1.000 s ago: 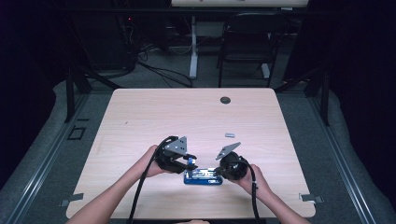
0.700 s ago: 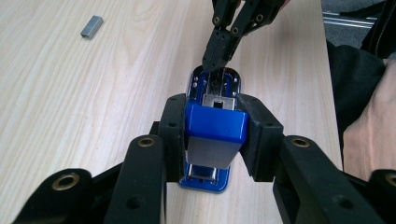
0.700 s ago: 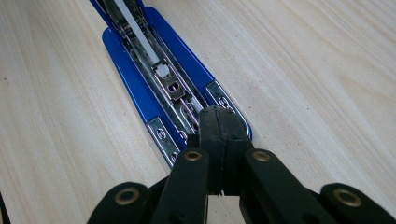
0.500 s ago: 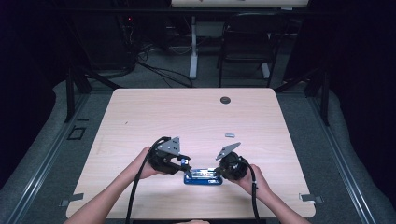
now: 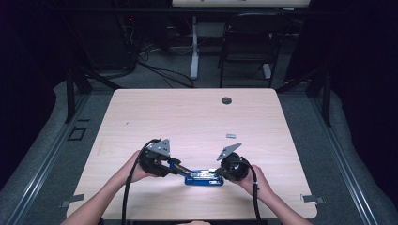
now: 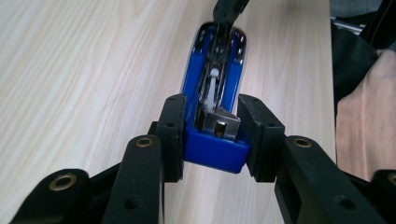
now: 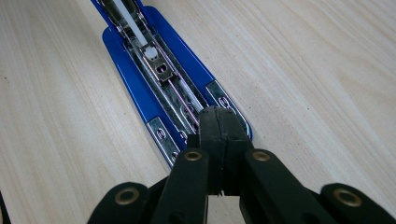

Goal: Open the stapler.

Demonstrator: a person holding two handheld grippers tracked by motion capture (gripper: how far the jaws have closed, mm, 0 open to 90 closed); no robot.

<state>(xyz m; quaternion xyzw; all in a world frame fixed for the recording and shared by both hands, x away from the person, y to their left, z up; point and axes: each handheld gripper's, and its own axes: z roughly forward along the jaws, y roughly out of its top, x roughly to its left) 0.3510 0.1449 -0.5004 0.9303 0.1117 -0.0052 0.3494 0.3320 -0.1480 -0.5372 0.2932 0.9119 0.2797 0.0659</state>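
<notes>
Now the left gripper (image 6: 212, 133) is seen shifted outward along the blue stapler (image 5: 203, 177) compared with a second ago, when it sat closer to the middle of the tool. Its jaws are clamped on the blue rear end of the stapler, one pad (image 6: 172, 130) flat on each side wall; the metal staple pusher (image 6: 218, 122) sits just above the grip line. The right gripper (image 7: 218, 122) is unchanged: jaws fully closed together, tips pressed down on the front end of the open staple channel (image 7: 166, 88) (pinning rather than holding, as judged from the frames).

Stapler location: flat on the wooden table (image 5: 187, 122), near the person's edge, between the two hands, opened out. A small grey metal piece (image 5: 230, 136) lies apart on the table, beyond the right gripper, untouched.

Reading of the change: a fresh grip at the hinge end is being taken while the nose is held down. The body is thus braced at both ends, likely for closing or reloading.
</notes>
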